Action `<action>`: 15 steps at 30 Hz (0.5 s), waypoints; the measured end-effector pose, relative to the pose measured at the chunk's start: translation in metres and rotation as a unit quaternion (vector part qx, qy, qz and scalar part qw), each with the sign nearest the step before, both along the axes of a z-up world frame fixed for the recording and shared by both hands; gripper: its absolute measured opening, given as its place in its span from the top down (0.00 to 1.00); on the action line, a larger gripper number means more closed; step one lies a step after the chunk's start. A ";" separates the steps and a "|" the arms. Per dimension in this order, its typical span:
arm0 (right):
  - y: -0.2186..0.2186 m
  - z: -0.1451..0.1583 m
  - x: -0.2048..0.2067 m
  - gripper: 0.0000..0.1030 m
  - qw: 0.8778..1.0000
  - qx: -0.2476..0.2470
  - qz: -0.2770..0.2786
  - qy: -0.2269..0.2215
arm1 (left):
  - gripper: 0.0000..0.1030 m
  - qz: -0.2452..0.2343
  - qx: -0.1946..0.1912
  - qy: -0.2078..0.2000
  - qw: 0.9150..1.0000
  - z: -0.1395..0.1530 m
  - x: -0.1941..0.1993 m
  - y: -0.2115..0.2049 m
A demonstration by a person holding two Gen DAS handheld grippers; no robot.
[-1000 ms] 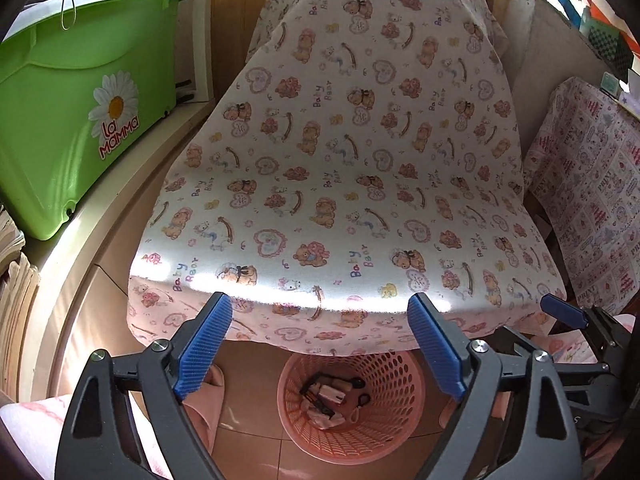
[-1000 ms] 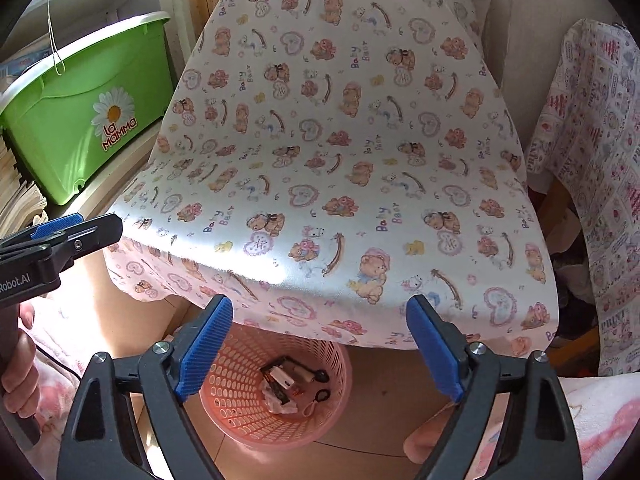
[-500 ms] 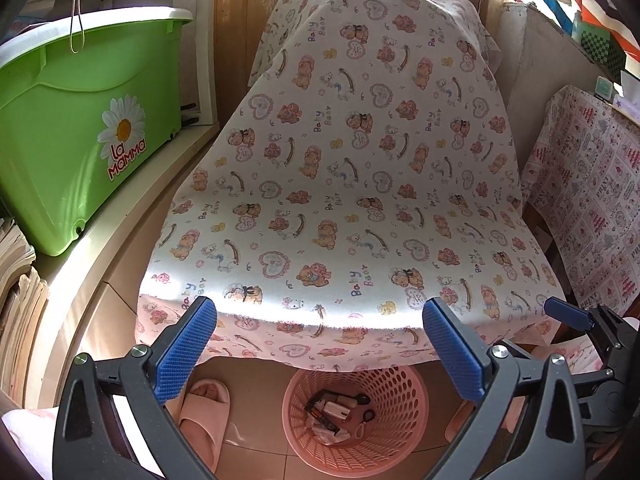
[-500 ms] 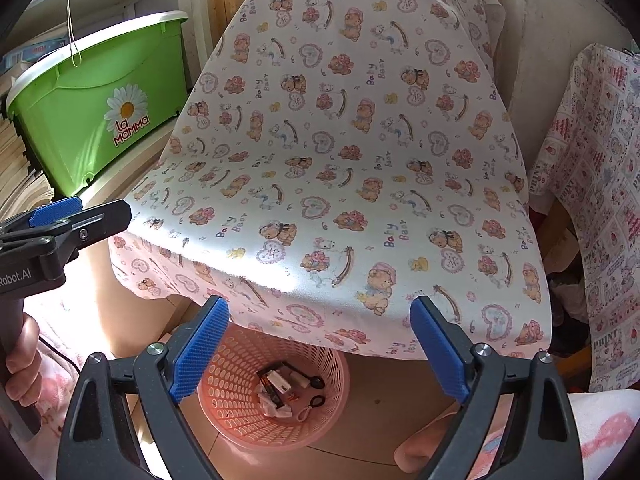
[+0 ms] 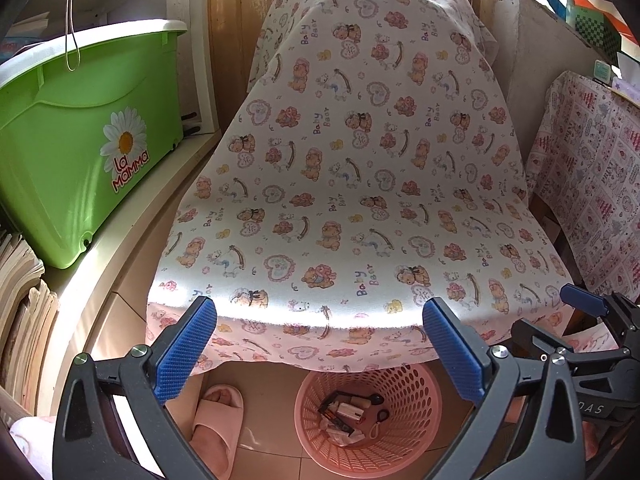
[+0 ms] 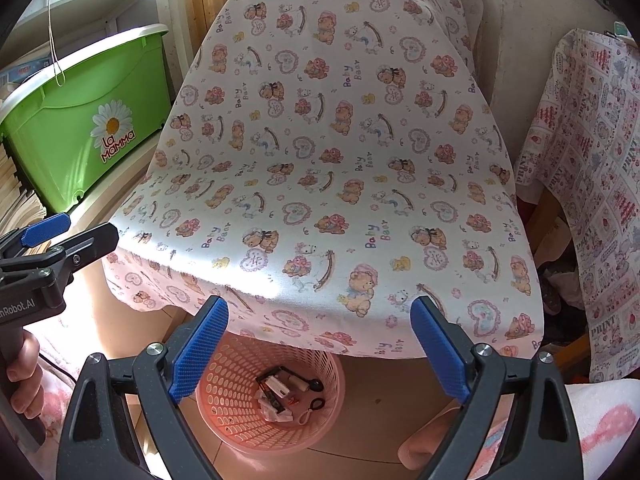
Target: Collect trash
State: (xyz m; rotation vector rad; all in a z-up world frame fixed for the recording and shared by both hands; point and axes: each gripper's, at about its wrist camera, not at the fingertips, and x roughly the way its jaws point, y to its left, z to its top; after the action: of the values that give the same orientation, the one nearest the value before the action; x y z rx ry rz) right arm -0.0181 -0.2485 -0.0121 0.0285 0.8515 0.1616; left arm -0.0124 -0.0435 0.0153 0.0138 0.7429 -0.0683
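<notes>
Grippers two: left gripper (image 5: 320,354) and right gripper (image 6: 320,354) agape, empty; one basket (image 5: 420,432), one slipper (image 5: 216,424).

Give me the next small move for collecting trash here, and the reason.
Probably lift both tools and look elsewhere for trash. The left tool and right tool are open and empty, the cloth-covered table shows no litter, and the pink basket beneath already holds scraps.

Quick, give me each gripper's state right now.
Left gripper: open, holding nothing; its jaws have just been opening.
Right gripper: open, holding nothing.
</notes>
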 end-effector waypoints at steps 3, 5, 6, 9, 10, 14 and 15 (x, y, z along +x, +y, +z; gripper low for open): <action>-0.004 0.000 0.001 0.09 1.000 0.008 -0.008 0.002 | 0.01 -0.002 -0.002 -0.012 1.000 0.004 -0.003 0.001; -0.006 0.001 0.001 0.09 1.000 0.015 -0.013 0.003 | 0.01 0.002 0.003 -0.017 1.000 0.005 -0.004 0.001; -0.007 0.002 0.002 0.09 1.000 0.016 -0.015 0.003 | 0.01 0.001 0.003 -0.016 1.000 0.005 -0.004 0.002; -0.009 0.003 0.002 0.09 1.000 0.014 -0.021 0.000 | 0.01 0.003 -0.001 -0.014 1.000 0.005 -0.003 0.003; -0.009 0.003 0.001 0.09 1.000 0.013 -0.023 -0.001 | 0.01 0.003 -0.002 -0.013 1.000 0.004 -0.002 0.003; -0.008 0.003 0.000 0.09 1.000 0.010 -0.024 -0.003 | 0.01 0.002 0.000 -0.011 1.000 0.004 -0.002 0.003; -0.008 0.003 0.000 0.09 1.000 0.009 -0.025 -0.003 | 0.01 0.002 0.001 -0.011 1.000 0.003 -0.002 0.003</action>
State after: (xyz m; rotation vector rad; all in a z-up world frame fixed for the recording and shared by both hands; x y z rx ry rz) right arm -0.0178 -0.2563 -0.0094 0.0665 0.8428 0.1236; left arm -0.0145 -0.0407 0.0188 0.0144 0.7207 -0.0628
